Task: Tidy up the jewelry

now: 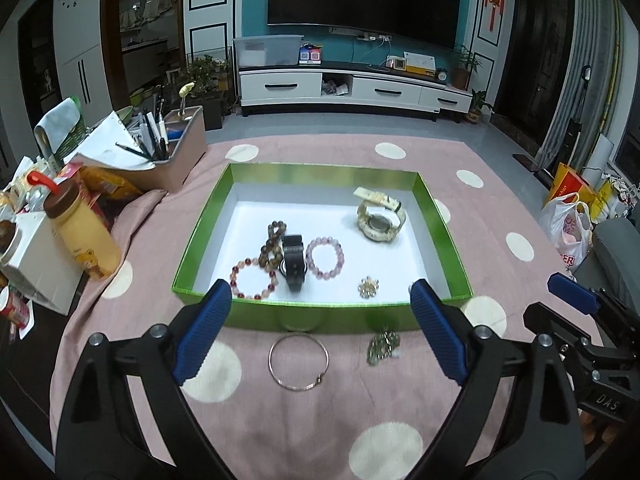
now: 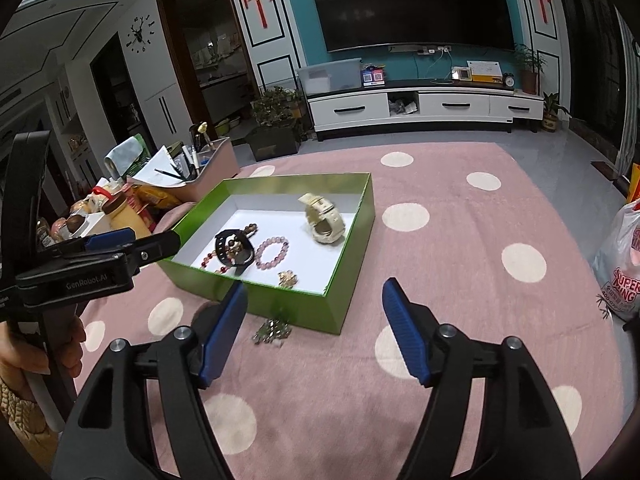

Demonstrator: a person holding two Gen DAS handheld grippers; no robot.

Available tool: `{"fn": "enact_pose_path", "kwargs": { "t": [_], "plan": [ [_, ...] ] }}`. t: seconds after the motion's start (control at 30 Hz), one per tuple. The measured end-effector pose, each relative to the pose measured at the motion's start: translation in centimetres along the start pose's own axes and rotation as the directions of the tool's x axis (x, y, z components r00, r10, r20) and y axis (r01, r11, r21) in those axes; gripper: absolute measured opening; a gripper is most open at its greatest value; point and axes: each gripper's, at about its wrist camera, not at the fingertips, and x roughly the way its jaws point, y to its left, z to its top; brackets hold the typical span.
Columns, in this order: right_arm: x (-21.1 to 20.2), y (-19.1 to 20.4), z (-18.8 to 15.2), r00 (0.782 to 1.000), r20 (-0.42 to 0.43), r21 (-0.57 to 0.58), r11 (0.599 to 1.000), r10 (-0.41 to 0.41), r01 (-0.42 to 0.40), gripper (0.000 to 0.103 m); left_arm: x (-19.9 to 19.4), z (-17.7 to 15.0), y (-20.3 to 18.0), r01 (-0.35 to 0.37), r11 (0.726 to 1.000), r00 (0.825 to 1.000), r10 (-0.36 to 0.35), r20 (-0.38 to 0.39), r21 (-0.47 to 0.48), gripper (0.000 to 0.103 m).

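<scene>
Nearest my left hand-held gripper (image 1: 320, 308), spread wide and holding nothing, a silver bangle (image 1: 299, 361) lies on the pink dotted worktop (image 1: 280, 432) at 6 o'clock of the green box (image 1: 320, 316) — a beaded cluster (image 1: 383, 345) just beside it at 3 o'clock. Inside the box I see bead bracelets, a black watch (image 1: 293, 262), a cream watch (image 1: 380, 216) and a gold brooch (image 1: 368, 287). My right hand-held gripper (image 2: 314, 306) gapes too, empty.

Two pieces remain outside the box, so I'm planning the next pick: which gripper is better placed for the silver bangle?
Left. The silver bangle lies centred between the open left gripper fingers, just before the green box. The right gripper, also open, faces the beaded cluster instead.
</scene>
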Motion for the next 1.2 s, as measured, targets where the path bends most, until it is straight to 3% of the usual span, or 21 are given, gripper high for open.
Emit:
{"fn": "enact_pose_path", "kwargs": {
  "t": [0.33,0.57,0.87,1.2],
  "plan": [
    [-0.8,1.6,-1.3,1.000,-0.014,-0.027,0.999,0.021,-0.022,0.070,-1.6,-2.4,0.3,-0.029,1.000,1.000,0.029,-0.006,-0.007,0.093],
    [-0.1,2.5,-2.7,0.998,-0.056,-0.040,0.999,0.030,-0.032,0.070,-1.0,-4.9,2.6,-0.051,0.997,0.998,0.048,-0.051,-0.060,0.094],
    [3.1,3.7,-5.5,0.986,-0.161,-0.075,0.996,0.035,-0.048,0.070,1.4,-9.3,6.7,-0.052,0.985,0.988,0.026,-0.154,-0.165,0.094],
    [6.3,4.2,-6.4,0.974,-0.220,-0.082,0.995,0.046,-0.065,0.070,3.5,-9.6,6.9,-0.053,0.985,0.983,0.022,-0.182,-0.164,0.094]
  ]
}}
